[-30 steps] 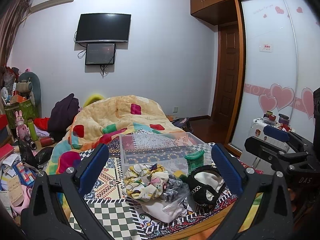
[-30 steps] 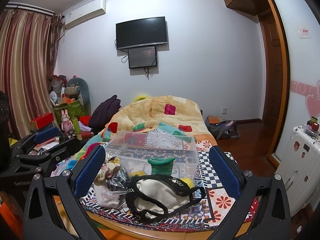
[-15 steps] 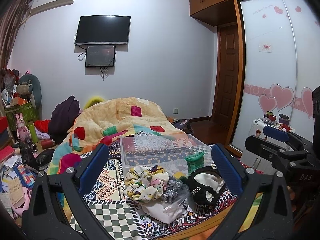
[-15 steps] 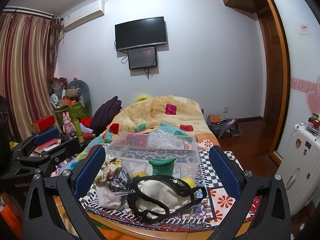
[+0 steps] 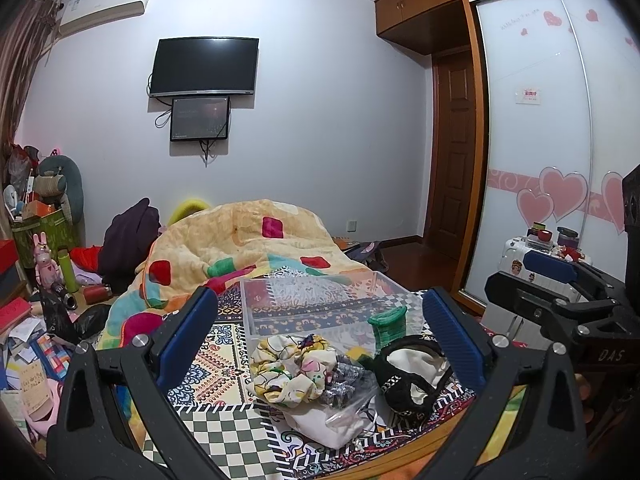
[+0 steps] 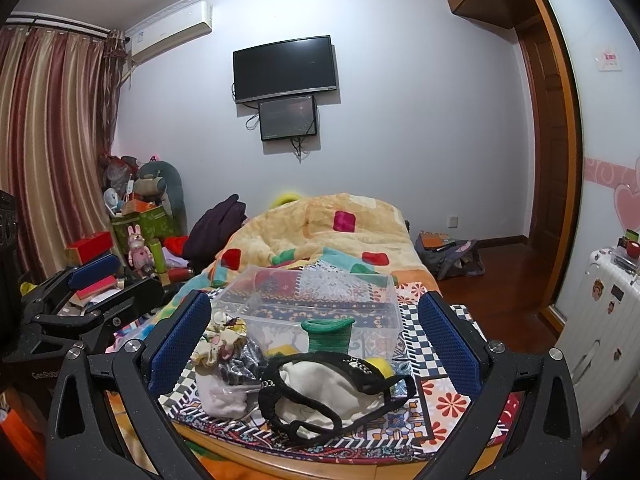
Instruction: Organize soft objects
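Note:
A pile of soft things lies at the near end of the bed: a floral scrunchie point(image 5: 294, 364) point(image 6: 220, 338), a white cloth in a clear bag point(image 5: 332, 416) point(image 6: 222, 394), a black and white fabric piece point(image 5: 412, 372) point(image 6: 324, 386) and a green knitted cup point(image 5: 387, 326) point(image 6: 329, 334). A clear plastic box point(image 5: 320, 300) point(image 6: 316, 292) stands just behind them. My left gripper point(image 5: 318, 344) is open and empty, held back from the pile. My right gripper point(image 6: 316, 344) is open and empty, also short of it.
A yellow patchwork quilt point(image 5: 248, 248) is heaped behind the box. Clutter of toys, boxes and papers point(image 5: 36, 280) fills the floor to the left. A white suitcase point(image 6: 604, 320) and a sliding wardrobe point(image 5: 540, 160) stand to the right. The bed's wooden edge point(image 6: 320, 460) lies below the pile.
Both grippers have risen and tilted slightly, so the pile sits a little lower in view. Nothing was taken or moved.

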